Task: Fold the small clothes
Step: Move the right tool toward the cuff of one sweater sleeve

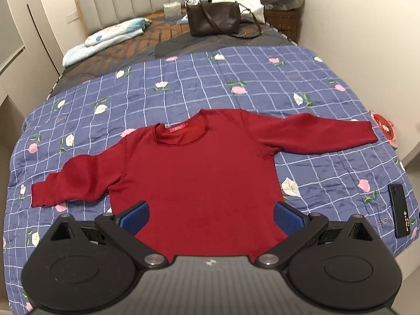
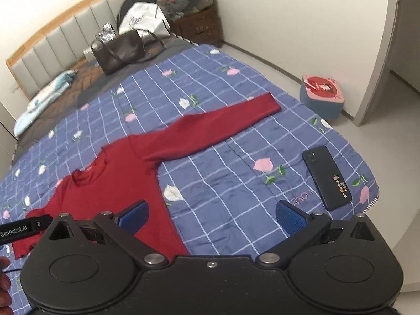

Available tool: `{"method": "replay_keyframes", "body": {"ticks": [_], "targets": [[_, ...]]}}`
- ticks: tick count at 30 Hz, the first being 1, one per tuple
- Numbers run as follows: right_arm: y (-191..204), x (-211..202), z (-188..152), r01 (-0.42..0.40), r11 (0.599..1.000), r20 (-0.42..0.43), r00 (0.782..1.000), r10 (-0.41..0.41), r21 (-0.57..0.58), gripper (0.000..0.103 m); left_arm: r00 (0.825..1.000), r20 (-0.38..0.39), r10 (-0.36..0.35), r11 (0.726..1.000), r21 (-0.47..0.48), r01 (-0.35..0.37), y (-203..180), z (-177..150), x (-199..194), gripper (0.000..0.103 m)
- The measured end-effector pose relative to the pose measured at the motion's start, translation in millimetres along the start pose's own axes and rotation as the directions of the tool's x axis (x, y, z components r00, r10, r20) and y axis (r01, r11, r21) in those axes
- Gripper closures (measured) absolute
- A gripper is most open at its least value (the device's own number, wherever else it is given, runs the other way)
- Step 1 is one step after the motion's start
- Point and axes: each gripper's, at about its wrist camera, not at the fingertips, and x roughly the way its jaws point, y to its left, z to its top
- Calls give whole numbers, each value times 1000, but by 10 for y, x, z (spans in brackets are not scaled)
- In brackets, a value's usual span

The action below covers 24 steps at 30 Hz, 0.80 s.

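Red long-sleeved top (image 1: 194,173) lies flat on the quilt (image 1: 236,78), sleeves spread, its hem between the left gripper's (image 1: 211,218) wide-open, empty jaws; the right gripper's (image 2: 211,218) jaws likewise gape empty.

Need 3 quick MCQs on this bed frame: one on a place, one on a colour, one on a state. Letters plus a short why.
1. Where does the phone lie?
A. on the quilt, past the top's right sleeve
B. on the top's chest
C. on the floor

2. What colour is the long-sleeved top?
A. navy
B. dark red
C. white

3. How does the top lie?
A. folded in half
B. bunched in a heap
C. spread flat, both sleeves out

Answers: 1 A, the phone rests on the blue checked quilt clear of the fabric; 2 B, the whole top is dark red; 3 C, both sleeves stretch outward and the left gripper and right gripper have their fingers apart, holding nothing.
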Motion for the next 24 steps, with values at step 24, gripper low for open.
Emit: {"method": "replay_keyframes", "body": {"ticks": [24], "targets": [[-885,2136,904,-27,999,-164,986,32,32,3,978,-209,26,985,-164,-61,-589,567,958,0]]}}
